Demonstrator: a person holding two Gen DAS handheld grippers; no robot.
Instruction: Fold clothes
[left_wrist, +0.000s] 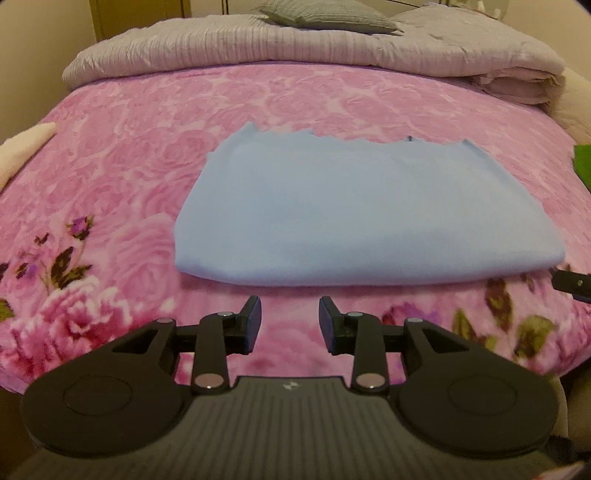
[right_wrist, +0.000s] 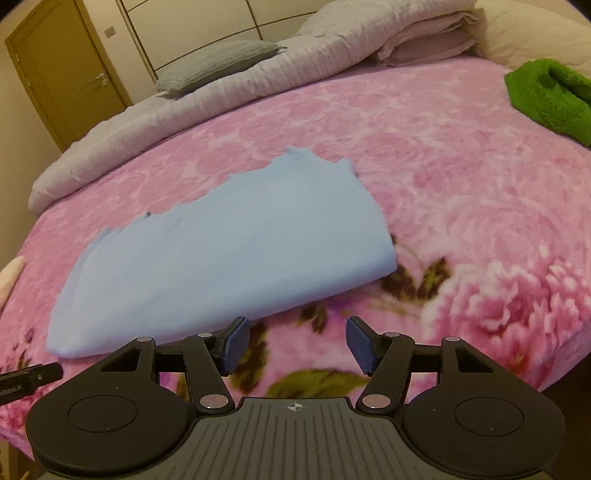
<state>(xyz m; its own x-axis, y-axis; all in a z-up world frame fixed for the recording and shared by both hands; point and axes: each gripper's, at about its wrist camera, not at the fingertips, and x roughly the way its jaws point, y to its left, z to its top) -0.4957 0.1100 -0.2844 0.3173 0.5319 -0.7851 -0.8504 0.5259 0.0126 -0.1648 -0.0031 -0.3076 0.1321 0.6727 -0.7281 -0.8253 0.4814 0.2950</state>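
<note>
1. The left gripper (left_wrist: 290, 319) hangs just near of the blue cloth (left_wrist: 365, 218); its fingers stand apart, holding nothing.
2. The cloth lies folded flat on the pink bed (left_wrist: 122, 155), its ragged edge far; probably another fold remains.
3. The right gripper (right_wrist: 297, 341) is wide open, empty.
4. A green towel (right_wrist: 546, 99) lies far right.

Left gripper (left_wrist: 290, 319) and right gripper (right_wrist: 297, 343) tilt downward, jaws apart, empty.
</note>
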